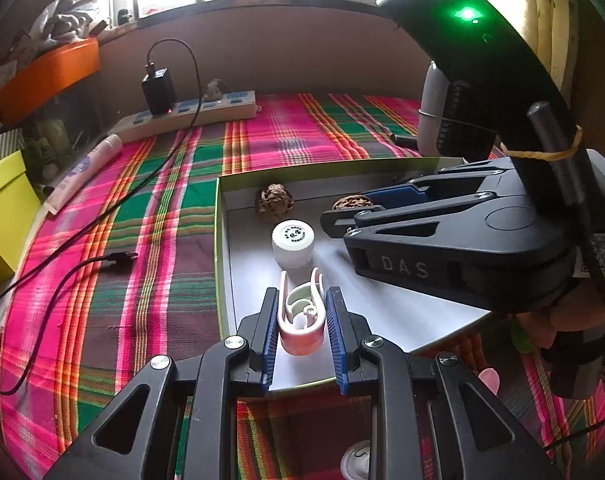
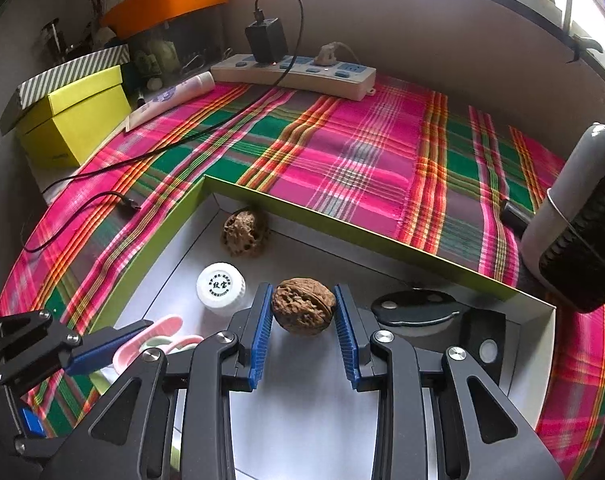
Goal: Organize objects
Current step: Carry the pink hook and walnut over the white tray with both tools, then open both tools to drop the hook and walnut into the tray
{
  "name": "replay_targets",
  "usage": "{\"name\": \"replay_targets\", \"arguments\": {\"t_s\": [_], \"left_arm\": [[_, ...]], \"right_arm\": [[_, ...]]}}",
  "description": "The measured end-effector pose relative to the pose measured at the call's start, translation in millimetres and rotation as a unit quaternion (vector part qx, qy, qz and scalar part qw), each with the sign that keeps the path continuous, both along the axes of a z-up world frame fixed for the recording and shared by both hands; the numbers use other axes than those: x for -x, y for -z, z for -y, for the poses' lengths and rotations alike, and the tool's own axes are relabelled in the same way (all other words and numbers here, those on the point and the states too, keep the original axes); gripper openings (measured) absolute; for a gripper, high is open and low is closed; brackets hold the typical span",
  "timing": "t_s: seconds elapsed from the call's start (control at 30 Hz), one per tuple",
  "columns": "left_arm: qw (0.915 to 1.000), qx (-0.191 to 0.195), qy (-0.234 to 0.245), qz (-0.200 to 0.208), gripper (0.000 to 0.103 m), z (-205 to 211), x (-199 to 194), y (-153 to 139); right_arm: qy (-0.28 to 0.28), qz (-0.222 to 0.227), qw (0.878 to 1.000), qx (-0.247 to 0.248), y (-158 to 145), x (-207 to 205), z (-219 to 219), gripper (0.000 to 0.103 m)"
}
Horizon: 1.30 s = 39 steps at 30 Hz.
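Observation:
A shallow green-walled tray [image 1: 221, 240] with a white floor lies on the plaid cloth; it also shows in the right wrist view [image 2: 342, 224]. My left gripper [image 1: 301, 300] is closed around a pink and white clip [image 1: 302, 312] resting on the tray floor. My right gripper [image 2: 302, 300] brackets a smooth walnut [image 2: 303, 305]; small gaps show at both pads. A white bottle cap [image 1: 293, 242] [image 2: 221, 287] and a rough walnut [image 1: 274, 199] [image 2: 244, 232] sit further in. A black device [image 2: 438, 316] lies at the tray's right.
A power strip [image 2: 298, 74] with a black charger stands at the back; its cable [image 1: 114, 258] trails across the cloth. A tube [image 1: 84, 172] and a yellow box [image 2: 74, 120] are at the left. A white-and-black appliance [image 2: 574, 216] stands at the right.

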<state>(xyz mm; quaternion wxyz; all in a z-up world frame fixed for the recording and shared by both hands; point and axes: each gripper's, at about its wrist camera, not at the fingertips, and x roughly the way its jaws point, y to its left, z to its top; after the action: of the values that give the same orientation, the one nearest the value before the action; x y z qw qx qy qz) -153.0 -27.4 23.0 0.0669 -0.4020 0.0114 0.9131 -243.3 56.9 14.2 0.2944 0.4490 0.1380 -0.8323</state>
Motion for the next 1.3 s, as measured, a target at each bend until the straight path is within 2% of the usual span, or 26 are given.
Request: {"name": "replay_targets", "arguments": {"t_s": [0.97,1.2,1.23,1.3], "left_arm": [[1.0,-0.002,0.0,0.001,0.022,1.4,-1.2,-1.7],[1.0,-0.002,0.001,0.001,0.028,0.9,-1.1,-1.9],[1.0,-0.002,0.001,0.0,0.029,0.9,-1.2,-1.9],[1.0,-0.001,0.0,0.001,0.03,0.2,-1.5,-1.7]], "right_arm": [[-0.007,0.006,1.0,0.003,4.7,2.2,6.6,0.032],[-0.003,0.003,1.0,0.01,1.8,1.4,4.0,0.033],[-0.004,0.003,1.0,0.011,1.5,0.6,3.7,0.033],[-0.004,0.001,1.0,0.01,1.2,-1.5,4.1,0.043]]}}
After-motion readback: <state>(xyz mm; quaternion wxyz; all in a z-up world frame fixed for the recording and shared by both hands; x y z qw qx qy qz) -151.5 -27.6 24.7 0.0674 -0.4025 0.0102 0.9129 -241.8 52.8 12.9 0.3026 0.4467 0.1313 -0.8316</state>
